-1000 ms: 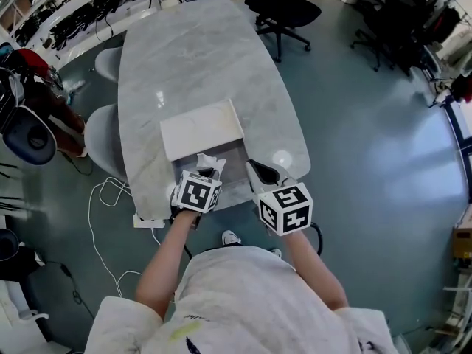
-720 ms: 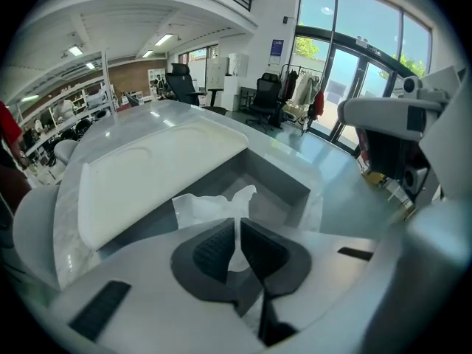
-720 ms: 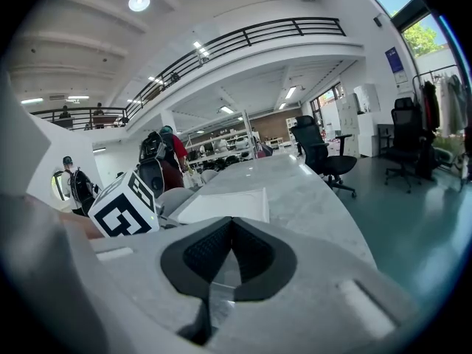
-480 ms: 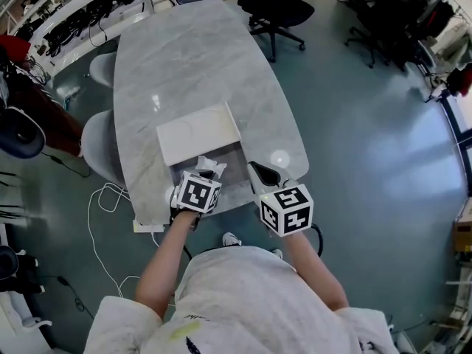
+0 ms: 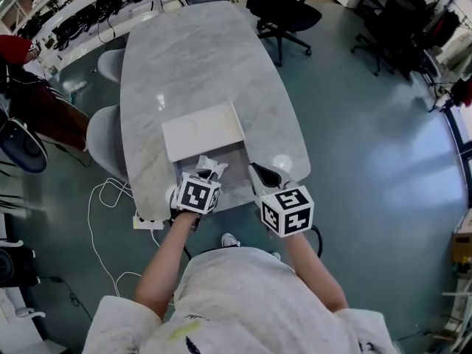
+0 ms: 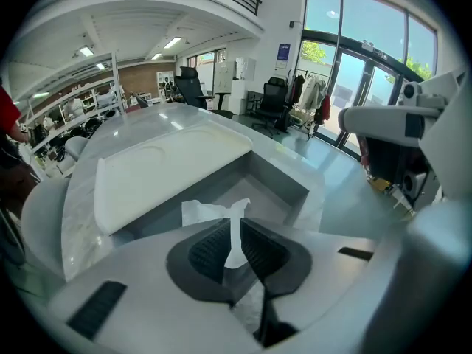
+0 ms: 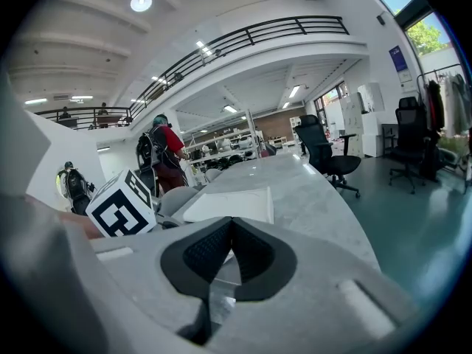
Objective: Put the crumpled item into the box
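Observation:
The crumpled item, a piece of white paper (image 5: 211,169), is pinched in my left gripper (image 5: 206,175) at the near left corner of the open grey box (image 5: 237,155). In the left gripper view the paper (image 6: 212,212) sticks up between the shut jaws of the left gripper (image 6: 233,226), just over the box's near edge, with the box cavity (image 6: 274,189) beyond. My right gripper (image 5: 258,170) hangs at the box's near right corner. Its jaws meet at the tips with nothing between them (image 7: 231,226).
The box's white lid (image 5: 201,130) stands open on the far side of the box (image 6: 158,172) (image 7: 230,205). The oval marble table (image 5: 199,65) stretches away beyond it. Grey chairs (image 5: 105,135) stand to the left and a black office chair (image 5: 284,9) at the far right.
The head view has shifted a little. Both grippers and the paper stay where they were.

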Motion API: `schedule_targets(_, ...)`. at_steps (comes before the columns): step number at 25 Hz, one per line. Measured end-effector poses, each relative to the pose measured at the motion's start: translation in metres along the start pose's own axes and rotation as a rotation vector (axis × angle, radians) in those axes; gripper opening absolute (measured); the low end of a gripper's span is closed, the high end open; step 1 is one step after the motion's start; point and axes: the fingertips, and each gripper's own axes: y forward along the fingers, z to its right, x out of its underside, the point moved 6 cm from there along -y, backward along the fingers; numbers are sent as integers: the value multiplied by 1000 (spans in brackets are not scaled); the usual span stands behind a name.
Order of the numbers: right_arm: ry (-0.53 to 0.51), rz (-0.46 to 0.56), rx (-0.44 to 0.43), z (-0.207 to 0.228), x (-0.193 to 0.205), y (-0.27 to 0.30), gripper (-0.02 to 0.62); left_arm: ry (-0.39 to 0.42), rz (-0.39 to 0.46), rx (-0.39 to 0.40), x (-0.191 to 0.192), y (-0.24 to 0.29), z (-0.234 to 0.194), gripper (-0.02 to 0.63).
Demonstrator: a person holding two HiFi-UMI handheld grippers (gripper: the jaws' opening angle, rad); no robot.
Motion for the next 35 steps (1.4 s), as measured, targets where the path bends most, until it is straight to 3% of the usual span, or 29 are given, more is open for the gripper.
schedule_targets(12,-58,4,-87,-19,-4,-20,5,-121,163,-84,3,-60,10,26)
schedule_targets(26,-150,21,-204,-39,1,-63,5,-225,386,-206,23,-131,53,25)
schedule_targets(35,-181,40,-249,-43,4,-80,5,-260,452,-256,37,-150,70,25)
